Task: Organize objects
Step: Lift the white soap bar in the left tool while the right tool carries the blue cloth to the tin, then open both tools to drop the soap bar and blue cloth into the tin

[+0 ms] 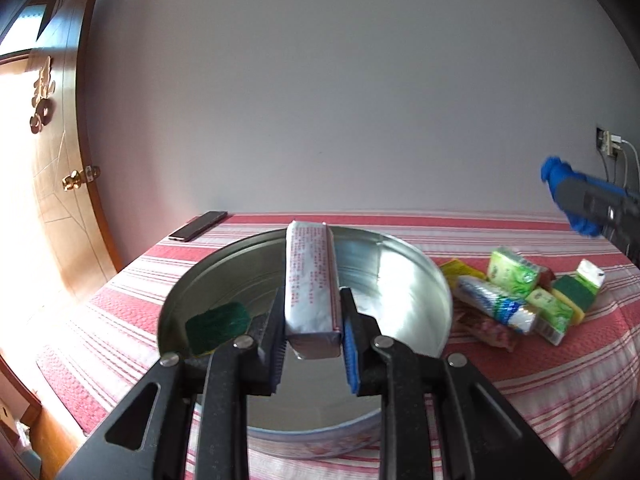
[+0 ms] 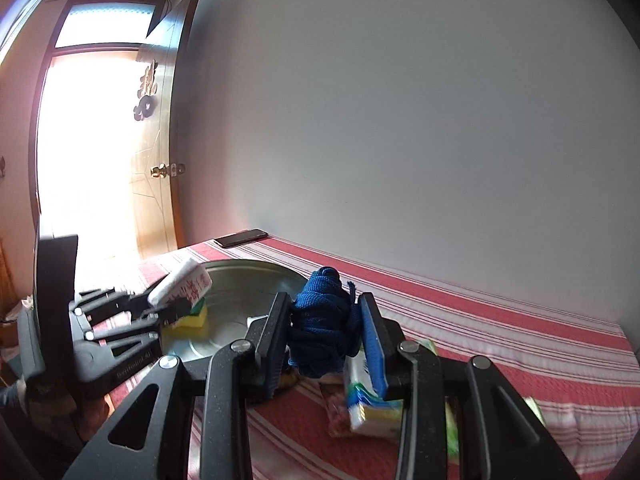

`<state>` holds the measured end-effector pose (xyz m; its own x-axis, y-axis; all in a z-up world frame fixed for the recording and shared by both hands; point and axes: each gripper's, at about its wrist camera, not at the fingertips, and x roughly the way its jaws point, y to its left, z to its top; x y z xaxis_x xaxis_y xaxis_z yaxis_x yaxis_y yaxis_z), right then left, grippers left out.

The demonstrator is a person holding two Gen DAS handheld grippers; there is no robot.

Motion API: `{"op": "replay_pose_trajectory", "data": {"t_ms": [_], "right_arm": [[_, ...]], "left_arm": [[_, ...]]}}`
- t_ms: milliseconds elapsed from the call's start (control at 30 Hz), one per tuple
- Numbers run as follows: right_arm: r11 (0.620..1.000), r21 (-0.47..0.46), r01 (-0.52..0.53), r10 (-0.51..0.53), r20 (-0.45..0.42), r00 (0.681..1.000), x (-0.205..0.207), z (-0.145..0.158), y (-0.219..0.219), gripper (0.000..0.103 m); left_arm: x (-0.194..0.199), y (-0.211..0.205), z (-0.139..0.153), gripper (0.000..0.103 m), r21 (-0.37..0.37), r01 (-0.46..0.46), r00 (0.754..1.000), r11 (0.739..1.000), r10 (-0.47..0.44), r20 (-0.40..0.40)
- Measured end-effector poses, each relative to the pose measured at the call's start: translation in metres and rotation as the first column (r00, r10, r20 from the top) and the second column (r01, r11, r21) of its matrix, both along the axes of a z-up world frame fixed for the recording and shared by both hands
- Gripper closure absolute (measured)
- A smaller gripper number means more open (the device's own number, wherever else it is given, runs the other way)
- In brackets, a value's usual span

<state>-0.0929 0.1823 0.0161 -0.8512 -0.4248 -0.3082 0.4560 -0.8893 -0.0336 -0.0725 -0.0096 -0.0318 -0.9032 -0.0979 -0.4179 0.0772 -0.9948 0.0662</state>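
Over the striped table (image 1: 560, 380), the left wrist view alone shows the metal basin (image 1: 436, 280) under the left gripper (image 1: 312, 320) clamping a white pack (image 1: 310, 280), while the right view shows the right gripper (image 2: 326, 340) clamping a blue cloth bundle (image 2: 320, 320).

White wrapped packet (image 1: 310, 280) above round metal tin (image 1: 420, 276); bundled blue cloth (image 2: 322, 324) aloft.
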Motion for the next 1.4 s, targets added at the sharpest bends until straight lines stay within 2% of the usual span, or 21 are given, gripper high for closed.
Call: {"op": "replay_pose_trajectory", "data": {"t_ms": [267, 367, 767, 1100, 1400], "right_arm": [[0.997, 0.052, -0.050, 0.048, 0.049, 0.998, -0.038, 0.013, -0.044, 0.066], [0.995, 0.081, -0.060, 0.055, 0.069, 0.996, -0.050, 0.014, -0.060, 0.066], [0.983, 0.157, -0.093, 0.061, 0.196, 0.979, -0.103, -0.019, -0.116, 0.066], [0.977, 0.193, -0.091, 0.035, 0.278, 0.960, -0.126, -0.053, -0.127, 0.066], [0.979, 0.191, -0.073, 0.010, 0.313, 0.950, -0.127, -0.066, -0.120, 0.066]], "left_arm": [[-0.019, -0.019, -0.004, 0.080, -0.012, -0.036, 0.999, 0.999, 0.036, 0.023], [-0.025, -0.026, -0.003, 0.080, 0.007, -0.020, 0.999, 1.000, 0.020, 0.049], [-0.050, -0.042, -0.013, 0.080, 0.008, -0.034, 0.988, 0.999, 0.032, 0.150], [-0.063, -0.043, -0.020, 0.080, 0.001, -0.022, 0.976, 1.000, 0.021, 0.216], [-0.069, -0.040, -0.025, 0.080, -0.002, -0.008, 0.965, 1.000, 0.008, 0.260]]}}
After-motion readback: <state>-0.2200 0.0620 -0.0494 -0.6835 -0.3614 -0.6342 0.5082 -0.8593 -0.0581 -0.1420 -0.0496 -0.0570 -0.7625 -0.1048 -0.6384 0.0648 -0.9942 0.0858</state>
